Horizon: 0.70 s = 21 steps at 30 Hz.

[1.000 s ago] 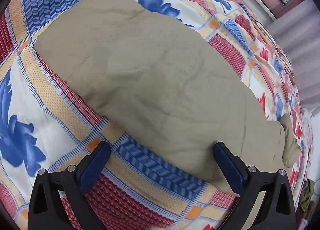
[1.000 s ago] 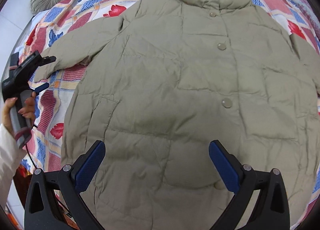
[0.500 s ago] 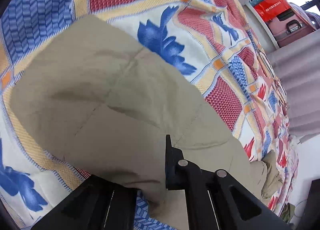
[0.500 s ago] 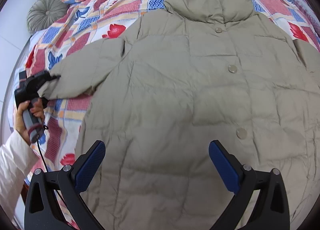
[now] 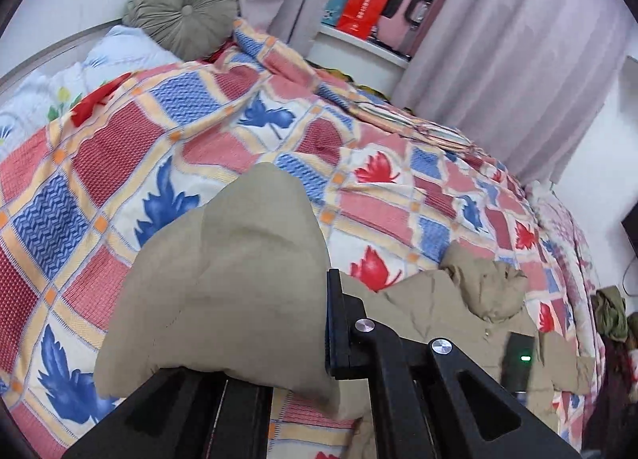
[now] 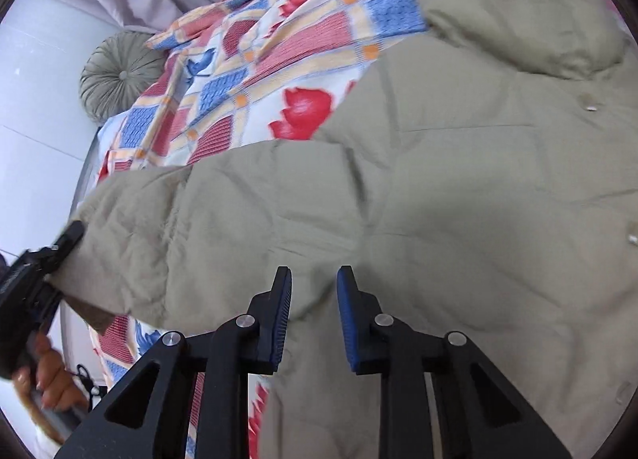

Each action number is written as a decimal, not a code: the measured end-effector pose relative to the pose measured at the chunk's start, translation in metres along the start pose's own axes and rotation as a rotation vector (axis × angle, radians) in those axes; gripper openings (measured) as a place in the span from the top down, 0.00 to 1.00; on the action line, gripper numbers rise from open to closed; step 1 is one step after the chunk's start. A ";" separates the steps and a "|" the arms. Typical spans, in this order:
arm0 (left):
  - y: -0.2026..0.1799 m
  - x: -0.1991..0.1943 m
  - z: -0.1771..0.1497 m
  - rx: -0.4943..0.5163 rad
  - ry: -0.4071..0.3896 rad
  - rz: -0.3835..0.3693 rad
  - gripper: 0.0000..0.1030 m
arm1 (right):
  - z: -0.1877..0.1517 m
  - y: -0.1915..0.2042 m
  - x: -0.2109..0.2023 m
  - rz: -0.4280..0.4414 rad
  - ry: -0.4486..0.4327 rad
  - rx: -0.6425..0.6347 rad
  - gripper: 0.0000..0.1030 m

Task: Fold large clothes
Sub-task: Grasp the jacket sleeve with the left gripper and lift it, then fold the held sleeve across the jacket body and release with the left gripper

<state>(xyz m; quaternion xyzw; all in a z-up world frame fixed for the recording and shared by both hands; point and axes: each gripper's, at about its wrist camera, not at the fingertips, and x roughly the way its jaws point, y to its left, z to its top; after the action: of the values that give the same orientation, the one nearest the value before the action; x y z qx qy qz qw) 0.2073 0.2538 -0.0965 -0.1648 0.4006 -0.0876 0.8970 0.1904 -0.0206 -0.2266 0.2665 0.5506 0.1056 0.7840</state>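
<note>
Your left gripper (image 5: 319, 339) is clamped on the cuff of the coat's sleeve (image 5: 223, 283), the puffy khaki fabric bunched over the jaws and lifted clear of the quilt (image 5: 79, 164). From the right wrist view, that same gripper (image 6: 60, 247) shows at the left edge, pinching the sleeve end (image 6: 131, 235), with your hand (image 6: 52, 375) wrapped around its handle below. The coat (image 6: 458, 219) lies spread across the patterned quilt (image 6: 279, 44), front up, collar (image 6: 518, 28) toward the top right and two buttons visible near the right edge. The sleeve runs from the shoulder out to the left, raised at the cuff. Your right gripper (image 6: 314, 315) hangs over the coat where the sleeve meets the body, its blue pads (image 6: 279, 323) narrow and closing, with a ridge of fabric showing in the gap; whether the pads press on it you cannot tell from here. A round pleated cushion (image 5: 183, 8) sits at the head of the bed against the wall, beside the curtains (image 5: 510, 52). Behind the curtains a sill holds a red bag (image 5: 363, 0) and a pink case (image 5: 414, 16). The coat's body (image 5: 458, 307) is also seen past the left jaws, collar crumpled on the quilt.
</note>
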 end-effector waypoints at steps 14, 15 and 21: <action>-0.214 0.072 -0.054 0.231 0.160 -0.225 0.94 | -0.030 -0.052 -0.046 0.022 0.003 0.143 0.75; -0.228 0.082 -0.065 0.264 0.177 -0.217 0.94 | -0.033 -0.065 -0.066 -0.006 -0.033 0.158 0.75; -0.279 0.154 -0.152 0.425 0.325 -0.070 0.93 | -0.049 -0.132 -0.142 -0.181 -0.143 0.228 0.75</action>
<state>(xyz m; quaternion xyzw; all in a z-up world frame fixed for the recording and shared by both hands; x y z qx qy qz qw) 0.1885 -0.0842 -0.1955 0.0297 0.5060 -0.2259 0.8319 0.0754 -0.1809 -0.1945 0.3097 0.5235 -0.0481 0.7923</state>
